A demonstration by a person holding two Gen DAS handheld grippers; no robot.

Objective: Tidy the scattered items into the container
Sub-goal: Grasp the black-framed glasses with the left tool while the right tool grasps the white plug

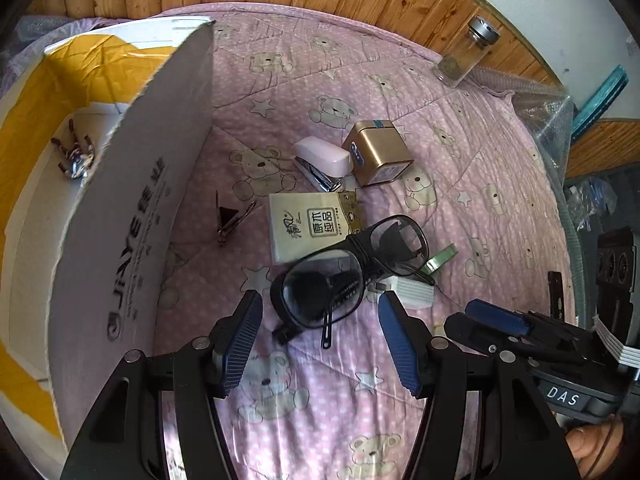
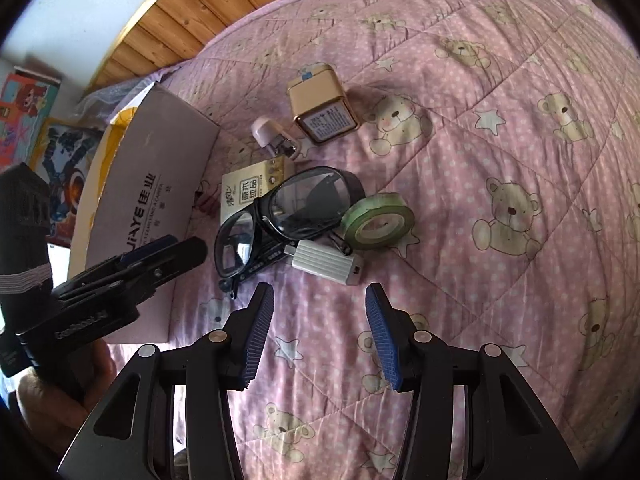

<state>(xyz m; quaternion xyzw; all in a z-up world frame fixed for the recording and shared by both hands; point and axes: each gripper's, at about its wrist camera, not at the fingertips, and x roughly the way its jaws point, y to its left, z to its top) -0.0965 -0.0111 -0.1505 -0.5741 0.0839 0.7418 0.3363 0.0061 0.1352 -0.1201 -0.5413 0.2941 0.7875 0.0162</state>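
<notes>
Here's the pile on the pink bear-print quilt [image 2: 500, 128], and front and centre lies one pair of black-framed glasses [image 2: 280, 216] with big clear lenses, arms folded, resting partly on one cream tissue pack [image 2: 248, 190] printed with dark characters. Just right of the glasses sits one roll of green tape [image 2: 378, 222], lying flat, and right below it one white ribbed block [image 2: 326, 266] that looks like a charger, touching the frame. Further back — one pink stapler [image 1: 322, 160] with its metal nose showing, pressed up against one gold tin [image 1: 378, 152] tipped on its side. One dark binder clip [image 1: 230, 216] lies alone between the tissue pack and the container. The container is one cardboard box [image 1: 132, 216], white-walled with yellow inside, standing at the left of the pile with a flap raised; one small dark-and-white tangled item [image 1: 74, 156] lies inside it, too small to name. One glass jar [image 1: 466, 52] with a silver cap stands at the far edge. Left gripper [image 1: 320, 320] hangs just short of the glasses, blue pads spread wide, nothing between them — right gripper [image 2: 320, 312] likewise spread wide and empty, near the white block.
</notes>
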